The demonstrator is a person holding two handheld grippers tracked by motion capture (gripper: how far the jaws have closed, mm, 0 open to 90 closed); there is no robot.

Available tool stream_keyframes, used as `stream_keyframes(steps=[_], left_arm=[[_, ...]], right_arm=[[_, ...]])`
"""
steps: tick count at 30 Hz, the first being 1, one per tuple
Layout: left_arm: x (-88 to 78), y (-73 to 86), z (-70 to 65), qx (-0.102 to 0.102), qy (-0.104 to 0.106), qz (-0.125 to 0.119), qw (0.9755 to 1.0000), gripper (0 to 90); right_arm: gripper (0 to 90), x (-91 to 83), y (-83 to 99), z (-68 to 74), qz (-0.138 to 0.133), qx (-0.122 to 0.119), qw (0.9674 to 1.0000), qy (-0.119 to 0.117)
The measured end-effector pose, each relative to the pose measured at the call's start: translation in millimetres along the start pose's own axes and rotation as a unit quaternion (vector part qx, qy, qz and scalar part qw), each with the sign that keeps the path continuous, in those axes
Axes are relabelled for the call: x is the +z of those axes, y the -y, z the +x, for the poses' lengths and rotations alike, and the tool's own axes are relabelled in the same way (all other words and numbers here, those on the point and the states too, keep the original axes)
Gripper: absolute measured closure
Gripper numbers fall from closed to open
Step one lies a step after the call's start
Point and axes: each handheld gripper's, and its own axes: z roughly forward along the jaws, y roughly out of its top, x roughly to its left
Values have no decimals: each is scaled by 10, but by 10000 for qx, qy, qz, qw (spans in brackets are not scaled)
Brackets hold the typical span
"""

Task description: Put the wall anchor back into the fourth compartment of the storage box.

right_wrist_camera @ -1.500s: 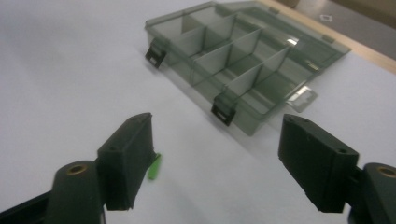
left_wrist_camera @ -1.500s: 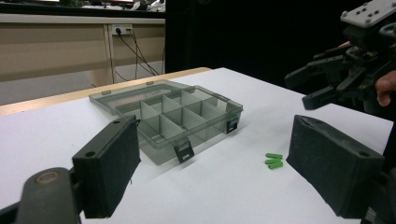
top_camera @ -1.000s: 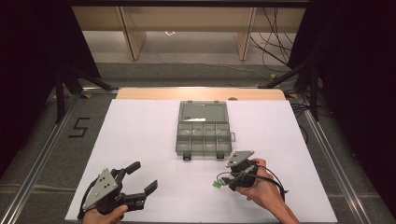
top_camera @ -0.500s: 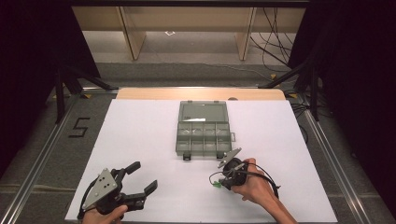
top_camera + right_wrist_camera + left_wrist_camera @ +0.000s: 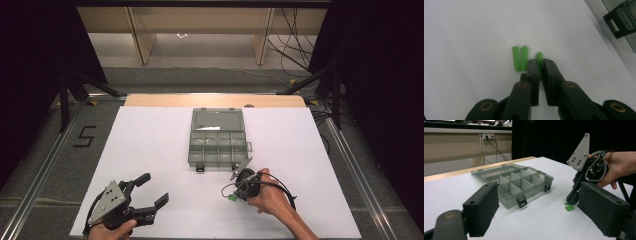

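Three small green pegs lie on the white table in front of an open clear compartment box [image 5: 217, 137]. My right gripper [image 5: 540, 62] points down at them. Its jaws have just been closing and now pinch one green peg [image 5: 539, 56], whose tip sticks out past the pads. The other two pegs [image 5: 520, 60] lie side by side just left of it. In the high view the right gripper [image 5: 232, 194] is at the pegs [image 5: 231, 199], below the box's front right corner. My left gripper [image 5: 155, 190] rests at the front left, open with nothing between its pads [image 5: 482, 207].
The box [image 5: 516, 182] has its lid folded back and several divided compartments, with black latches along its front edge. The white table sheet [image 5: 150, 145] runs wide on both sides of it. A wooden strip edges the far side of the table.
The right hand has shifted a little left and down onto the green pegs, and its jaws have closed on one of them. The left gripper has stayed where it was.
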Motion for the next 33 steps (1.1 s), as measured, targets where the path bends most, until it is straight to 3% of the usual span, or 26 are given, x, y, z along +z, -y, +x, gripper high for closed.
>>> stream_keyframes(steps=[9,14,33], left_arm=[[2,0,4,-8,3,-9,10000,161],[2,0,6,-6,2,-10,10000,161],[2,3,10,-35,17,-17,10000,161]], right_arm=[[844,-98,-35,-55,-125,0,9999,60],[844,-225,-91,-159,-373,-33,9992,137],[844,-447,-322,-455,-849,48,9954,443]])
